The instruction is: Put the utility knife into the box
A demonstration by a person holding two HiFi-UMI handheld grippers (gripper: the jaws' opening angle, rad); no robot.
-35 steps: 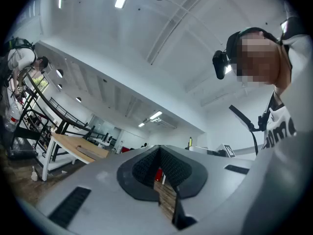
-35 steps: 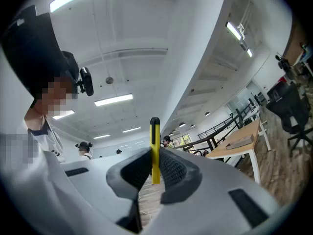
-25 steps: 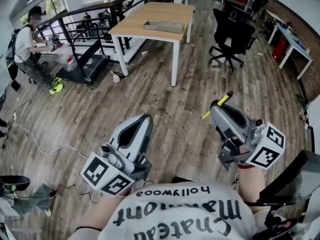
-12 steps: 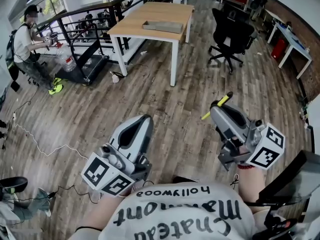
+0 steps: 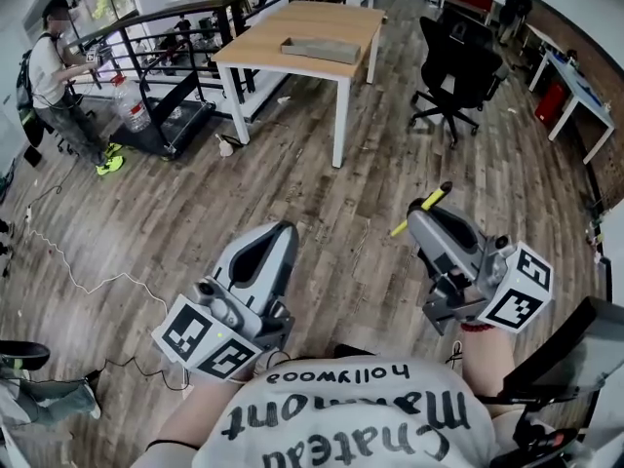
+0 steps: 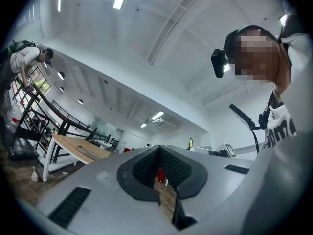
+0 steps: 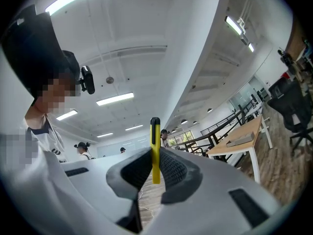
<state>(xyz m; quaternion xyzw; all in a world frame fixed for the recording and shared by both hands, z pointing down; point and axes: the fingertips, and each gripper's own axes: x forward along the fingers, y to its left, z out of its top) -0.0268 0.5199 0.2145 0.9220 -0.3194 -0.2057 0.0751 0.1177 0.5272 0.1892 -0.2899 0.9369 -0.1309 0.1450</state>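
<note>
Right claw (image 5: 419,220) remains clenched on the slim yellow utility knife (image 7: 155,148), well short of the shallow grey box (image 5: 320,50) on the pale wooden table (image 5: 292,22), my left claw (image 5: 281,234) closed empty; I record no advance over the last second, so delivery stays pending.

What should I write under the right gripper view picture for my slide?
Right gripper shut on a yellow utility knife, wooden table in the background.
</note>
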